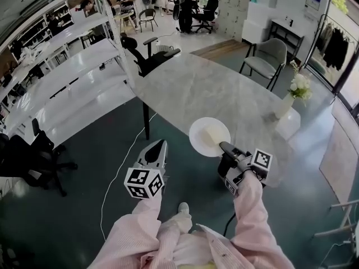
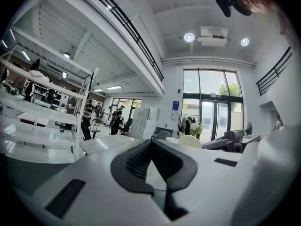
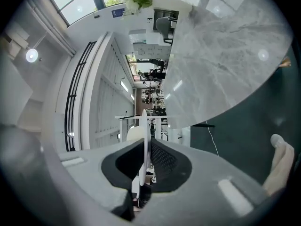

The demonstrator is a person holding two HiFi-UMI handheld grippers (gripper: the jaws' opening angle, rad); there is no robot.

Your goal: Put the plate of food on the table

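A white round plate [image 1: 209, 137] carrying a pale block of food [image 1: 213, 133] hangs over the near edge of the grey marble table [image 1: 190, 88]. My right gripper [image 1: 223, 146] is shut on the plate's near rim. In the right gripper view the plate [image 3: 147, 135] shows edge-on between the black pads of the right gripper [image 3: 146, 147], and the table [image 3: 225, 55] fills the upper right. My left gripper [image 1: 160, 144] hovers left of the plate, short of the table edge, its jaws shut on nothing. The left gripper view shows the left gripper [image 2: 151, 142] with pads together and the plate [image 2: 189, 141] beyond.
A vase of white flowers [image 1: 291, 97] stands on a white block by the table's right end. A grey armchair [image 1: 268, 58] and a black office chair [image 1: 146, 55] sit at the far sides. White shelving [image 1: 67, 77] runs along the left. A cable [image 1: 120, 167] lies on the floor.
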